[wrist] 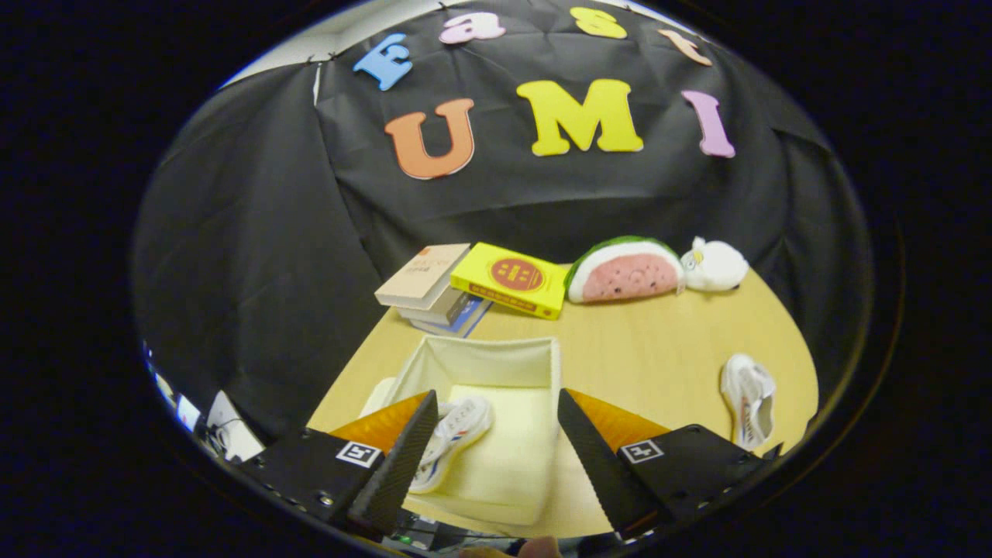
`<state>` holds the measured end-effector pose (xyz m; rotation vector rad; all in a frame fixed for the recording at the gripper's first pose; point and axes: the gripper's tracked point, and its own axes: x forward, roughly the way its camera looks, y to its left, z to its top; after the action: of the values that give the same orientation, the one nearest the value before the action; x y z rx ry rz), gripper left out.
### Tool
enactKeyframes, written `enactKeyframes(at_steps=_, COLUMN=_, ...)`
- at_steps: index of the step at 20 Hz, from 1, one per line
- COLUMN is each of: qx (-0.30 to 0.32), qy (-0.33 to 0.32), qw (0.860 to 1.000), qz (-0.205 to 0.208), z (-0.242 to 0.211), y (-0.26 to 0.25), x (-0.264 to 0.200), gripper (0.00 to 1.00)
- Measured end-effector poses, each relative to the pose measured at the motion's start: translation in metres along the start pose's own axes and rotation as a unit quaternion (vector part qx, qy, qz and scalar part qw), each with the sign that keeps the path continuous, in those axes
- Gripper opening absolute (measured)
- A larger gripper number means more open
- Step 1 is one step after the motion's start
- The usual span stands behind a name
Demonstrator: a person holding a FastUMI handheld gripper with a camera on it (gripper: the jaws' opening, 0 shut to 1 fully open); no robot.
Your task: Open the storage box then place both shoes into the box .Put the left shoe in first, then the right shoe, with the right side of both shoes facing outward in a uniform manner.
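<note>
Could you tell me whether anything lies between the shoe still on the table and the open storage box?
Nothing visible does: bare table separates the shoe from the storage box, which already holds one shoe. The open gripper hangs over the box.

The gripper [496, 449] hangs with fingers spread above the open storage box [546, 364] on the table [659, 356]. One shoe [453, 434] lies inside the box along its left wall. The second shoe [748, 399] lies on the table, well right of the box. Books [465, 283] and plush toys [659, 270] line the table's far edge, beyond the box
</note>
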<state>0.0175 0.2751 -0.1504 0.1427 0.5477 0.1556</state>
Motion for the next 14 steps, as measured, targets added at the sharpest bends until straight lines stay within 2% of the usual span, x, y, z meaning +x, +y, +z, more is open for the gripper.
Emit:
enactKeyframes(at_steps=7, qx=-0.007, qy=-0.051, qw=0.998, qz=-0.025, z=0.016, y=-0.14, x=-0.046, gripper=0.96)
enactKeyframes(at_steps=14, qx=-0.016, qy=-0.031, qw=0.997, qz=-0.074, z=-0.013, y=-0.296, x=-0.061, gripper=0.96)
